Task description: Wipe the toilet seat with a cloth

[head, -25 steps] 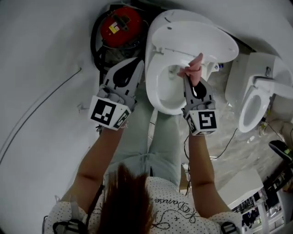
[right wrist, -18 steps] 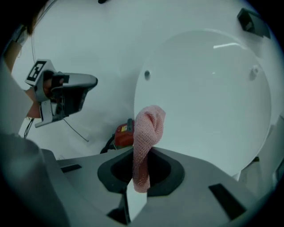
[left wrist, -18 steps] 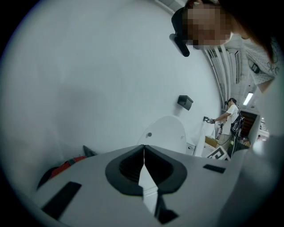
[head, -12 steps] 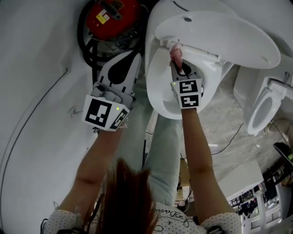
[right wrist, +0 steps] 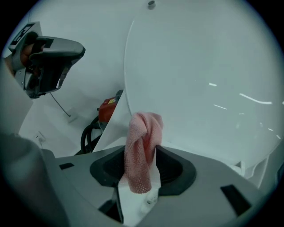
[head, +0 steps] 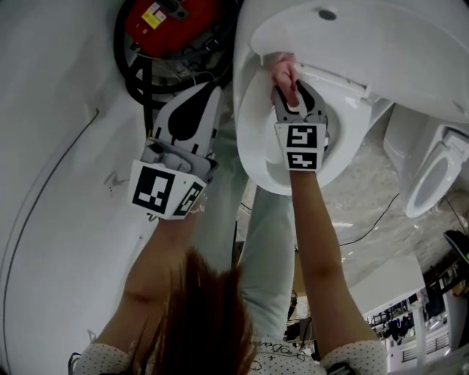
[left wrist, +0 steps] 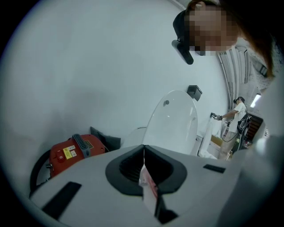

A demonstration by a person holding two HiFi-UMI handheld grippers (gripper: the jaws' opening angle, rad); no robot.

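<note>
Over the toilet bowl: pink cloth between parted jaws, second gripper alongside.

Item 1: toilet seat [head: 251, 139], white, down on the bowl, with the lid [head: 366, 51] raised behind it. Item 2: right gripper [head: 293, 95], above the seat's opening and pointing toward its rear edge. Its jaws have just been opening and stand apart. Item 3: pink cloth [head: 284, 72], bunched upright in the gap between those jaws, its top past their tips, near the foot of the lid; contact with the seat cannot be told. Item 4: left gripper [head: 212, 91], just outside the toilet on its left flank in the head view, jaws closed flush together. Item 5: red machine [head: 165, 18], ringed by black hose, beyond the left gripper and beside the toilet. Item 6: second toilet [head: 432, 176], well apart on the opposite side.
</note>
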